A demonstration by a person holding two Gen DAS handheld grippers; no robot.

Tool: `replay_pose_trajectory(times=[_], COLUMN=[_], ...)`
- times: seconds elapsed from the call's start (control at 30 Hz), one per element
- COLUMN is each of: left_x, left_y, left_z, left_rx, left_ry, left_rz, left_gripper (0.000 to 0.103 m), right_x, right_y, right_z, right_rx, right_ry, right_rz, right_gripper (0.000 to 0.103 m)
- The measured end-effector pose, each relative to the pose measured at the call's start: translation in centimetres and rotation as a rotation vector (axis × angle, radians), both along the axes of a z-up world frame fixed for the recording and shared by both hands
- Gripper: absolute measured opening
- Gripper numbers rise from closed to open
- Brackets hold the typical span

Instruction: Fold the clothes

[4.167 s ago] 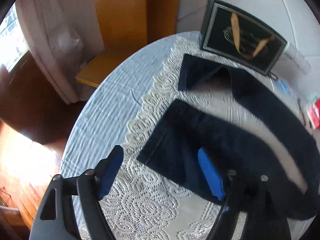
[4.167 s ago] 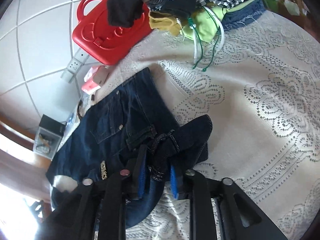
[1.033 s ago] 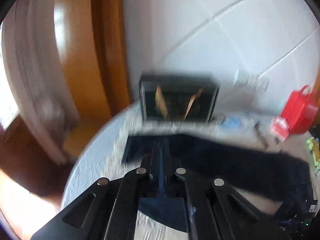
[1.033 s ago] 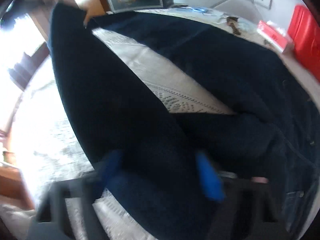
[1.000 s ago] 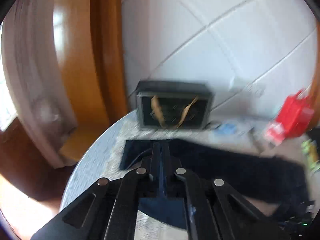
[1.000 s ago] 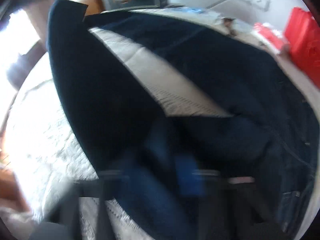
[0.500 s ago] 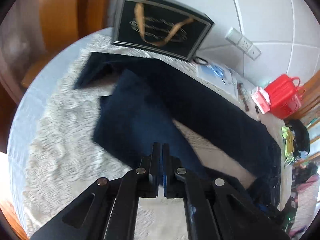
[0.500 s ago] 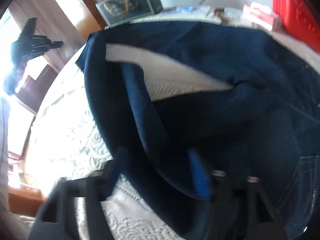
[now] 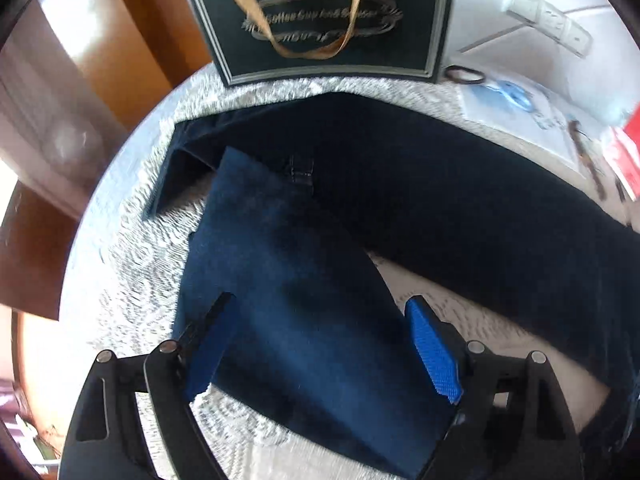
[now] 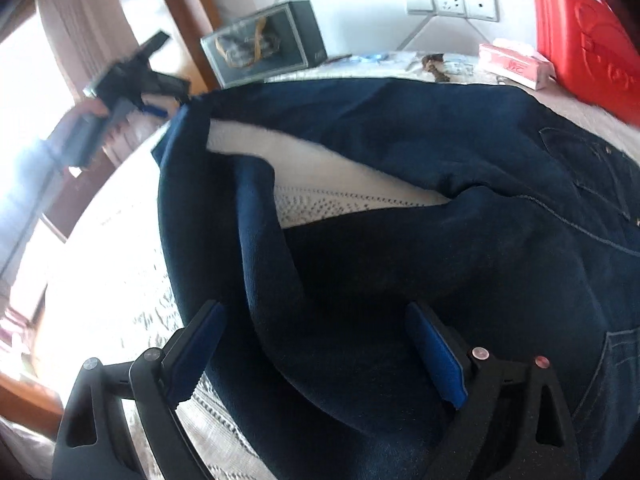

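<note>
Here the jeans (image 9: 420,200) lie spread on the lace tablecloth (image 9: 132,248) of a round table, with 1 leg running along the far side near the dark gift box (image 9: 320,20) and the other leg angled across toward the near edge, its cuff end overlapping the far leg. In the right wrist view the seat and back pockets (image 10: 580,184) sit to the right, close to the red case (image 10: 588,40) and the tissue pack (image 10: 516,64), and a wedge of bare cloth shows between the 2 legs.

Both tools are empty. The left gripper (image 9: 320,352) hangs over the near leg with its blue pads spread wide, nothing between them. The right gripper (image 10: 316,360) is likewise wide apart above the thigh area, gripping nothing.

Denim like this looks heavy and fairly stiff; it should hold a crease but drag on the lace rather than slide freely, so lifting seems better than pulling. It is not fragile. Doubled hems and the waistband are likely the firmest places to pinch: the cuff of the near leg for the left gripper, the waistband or outer seam near the pockets for the right. A single layer mid-leg would probably sag and bunch.
</note>
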State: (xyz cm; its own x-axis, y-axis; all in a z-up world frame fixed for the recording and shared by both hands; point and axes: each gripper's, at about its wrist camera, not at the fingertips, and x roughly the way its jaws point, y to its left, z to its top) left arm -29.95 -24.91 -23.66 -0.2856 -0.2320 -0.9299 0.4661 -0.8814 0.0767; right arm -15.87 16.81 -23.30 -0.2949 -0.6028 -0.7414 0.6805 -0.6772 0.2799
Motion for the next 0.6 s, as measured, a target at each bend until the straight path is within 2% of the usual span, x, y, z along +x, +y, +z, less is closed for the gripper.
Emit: replay_pose_trajectory(times=[0.07, 0.13, 0.17, 0.2, 0.23, 0.3, 0.33, 0.4, 0.47, 0.53, 0.6], left_x=[-0.4, -0.2, 0.4, 0.9, 1.6, 4.5, 6.3, 11.5, 16.9, 21.4, 24.4], left_y=[-0.3, 0.2, 0.6, 0.7, 0.8, 0.8, 0.7, 0.4, -0.5, -1.8, -2.7], left_z=[-1.9, -3.8, -3.7, -3.6, -3.5, -2.2, -1.3, 0.6, 1.3, 0.4, -1.4], left_rx=[0.043, 0.064, 0.062, 0.066, 0.071, 0.084, 0.089, 0.076, 0.109, 0.175, 0.203], left_ry=[-0.039, -0.094, -0.062, -0.062, -0.06, 0.003, 0.049, 0.151, 0.217, 0.223, 0.173], left_rz=[0.017, 0.017, -0.007, -0.022, -0.032, -0.035, -0.043, -0.041, -0.022, 0.008, 0.013], left_gripper=[0.085, 0.061, 0.053, 0.033, 0.021, 0.013, 0.012, 0.012, 0.012, 0.012, 0.014], right_x=[-0.2, -0.1, 0.0, 0.0, -0.3, -0.6, -0.6, -0.2, 0.3, 0.8, 1.6], right_y=[-0.3, -0.3, -0.3, -0.1, 0.1, 0.2, 0.5, 0.2, 0.2, 0.3, 0.5], right_z=[-0.1, -0.2, -0.2, -0.1, -0.1, -0.2, -0.3, -0.2, 0.2, 0.7, 0.9], right_rx=[0.001, 0.021, 0.048, 0.057, 0.046, -0.005, -0.031, -0.009, -0.027, -0.057, -0.068], right_ry=[0.004, 0.039, 0.061, 0.067, 0.056, 0.004, -0.031, -0.001, 0.011, -0.013, -0.048], right_rz=[-0.002, -0.025, -0.042, -0.057, -0.072, -0.057, -0.038, -0.029, -0.009, 0.023, 0.057], right_gripper=[0.087, 0.07, 0.056, 0.048, 0.045, 0.021, 0.021, 0.021, 0.021, 0.023, 0.028])
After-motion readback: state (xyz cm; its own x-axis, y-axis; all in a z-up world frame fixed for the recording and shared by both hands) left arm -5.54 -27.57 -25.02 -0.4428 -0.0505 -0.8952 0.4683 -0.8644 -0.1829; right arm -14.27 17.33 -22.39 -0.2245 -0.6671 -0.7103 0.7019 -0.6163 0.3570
